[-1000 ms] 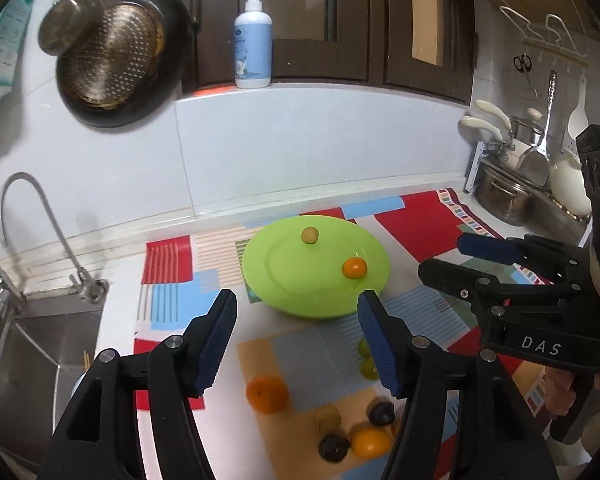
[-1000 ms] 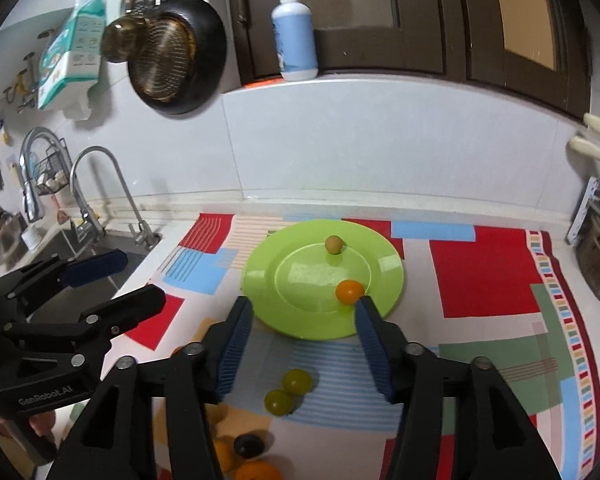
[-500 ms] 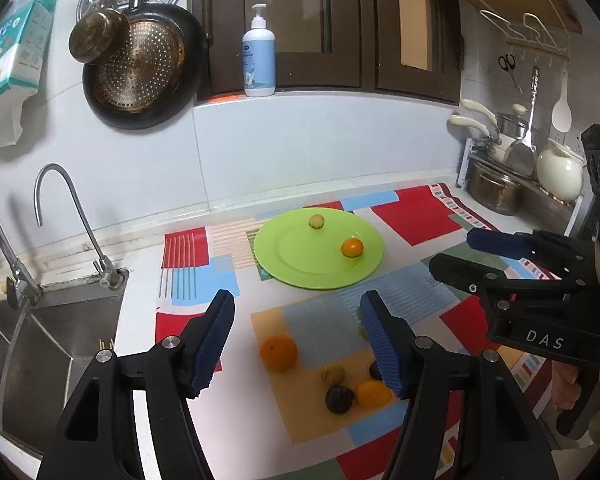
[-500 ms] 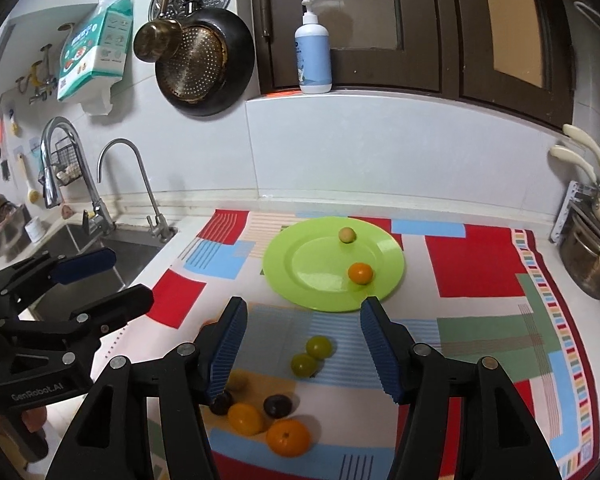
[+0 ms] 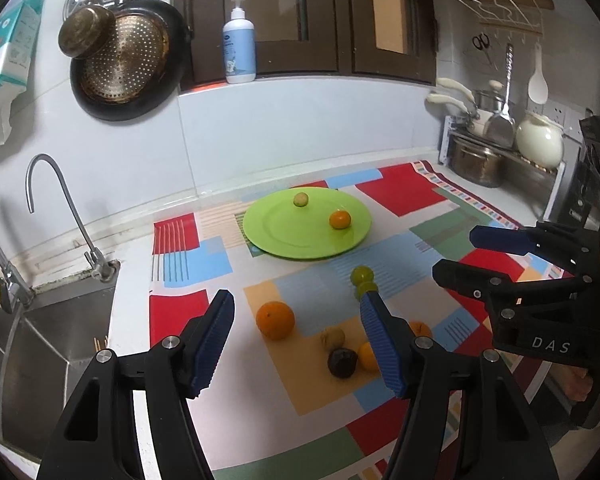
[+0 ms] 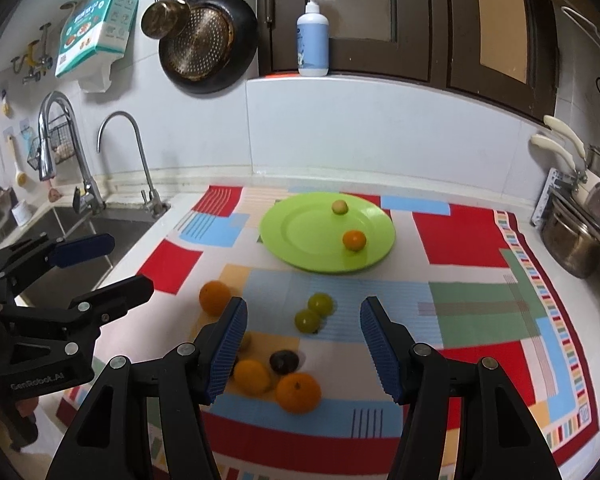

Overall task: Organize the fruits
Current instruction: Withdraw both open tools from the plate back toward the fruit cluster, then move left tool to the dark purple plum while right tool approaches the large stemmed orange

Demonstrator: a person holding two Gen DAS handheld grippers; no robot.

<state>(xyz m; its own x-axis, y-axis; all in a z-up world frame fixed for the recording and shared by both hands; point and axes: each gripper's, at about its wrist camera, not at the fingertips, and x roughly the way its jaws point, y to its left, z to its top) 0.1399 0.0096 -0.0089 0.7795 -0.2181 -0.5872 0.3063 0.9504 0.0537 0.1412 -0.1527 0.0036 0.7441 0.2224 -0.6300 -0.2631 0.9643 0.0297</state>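
Your patterned mat [image 6: 460, 240] carries the green plate [image 6: 300, 236], which holds two small fruits. The loose fruits [image 6: 298, 392] lie on the mat before it. Your left gripper [image 5: 296, 340] and right gripper [image 6: 302, 346] stand wide, holding nothing.

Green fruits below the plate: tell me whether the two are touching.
Touching. In the right wrist view the upper green fruit and the lower one overlap with no cloth showing between them, on the mat short of the plate.
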